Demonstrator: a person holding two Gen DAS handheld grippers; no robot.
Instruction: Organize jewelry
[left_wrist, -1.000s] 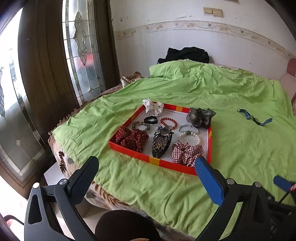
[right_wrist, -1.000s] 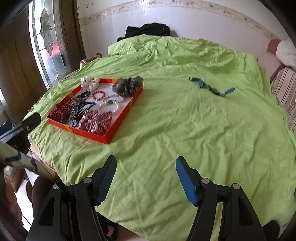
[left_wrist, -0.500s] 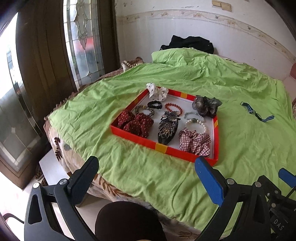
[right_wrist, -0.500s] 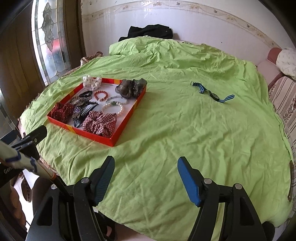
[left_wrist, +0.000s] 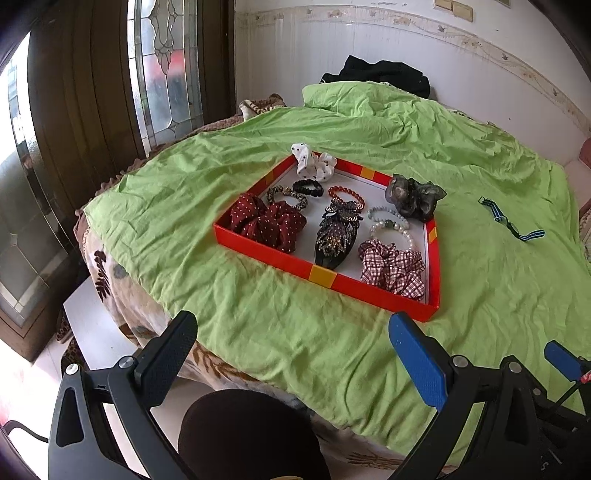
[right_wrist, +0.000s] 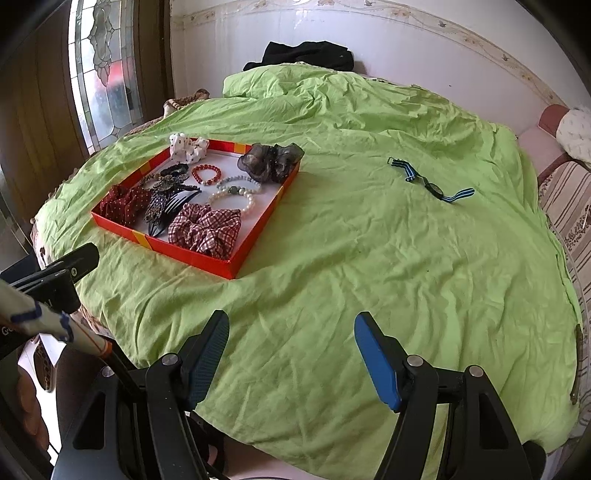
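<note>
Bedroom setting: a bed under a wrinkled lime-green sheet (right_wrist: 332, 229), white tiled wall behind, leaded-glass window to your left.

Item 1. Red tray (left_wrist: 273, 254) with yellow patches on its rim, resting on the left part of the bed. Contents: white dotted scrunchie (left_wrist: 314, 162) at the far corner; dark red dotted scrunchie (left_wrist: 266, 221); plaid scrunchie (left_wrist: 393, 266) at the near right; grey organza scrunchie (left_wrist: 413, 199) draped over the right rim; black rhinestone hair clip (left_wrist: 336, 232) down the middle; red bead bracelet (right_wrist: 207, 174); pearl bracelet (right_wrist: 232, 201); smaller dark bands, too small to class firmly.

Item 2. Blue-striped strap (right_wrist: 430, 181), possibly a watch band, alone on the sheet, well apart from the tray and to its right. Its long axis runs from far-left to near-right in your right wrist view.

Item 3. Left gripper (left_wrist: 291, 354): fingers spread wide, nothing between them, hanging over the near edge of the bed, aimed at the tray.

Item 4. Right gripper (right_wrist: 291, 354): fingers likewise spread and empty, over the near sheet.

Placement note: the strap is the one piece outside the tray, so it is the likely next pick. It lies ahead and to the right of your right fingers, and your right hand is the nearer one. Expect to turn the wrist so the fingers close across the strap's width.
</note>
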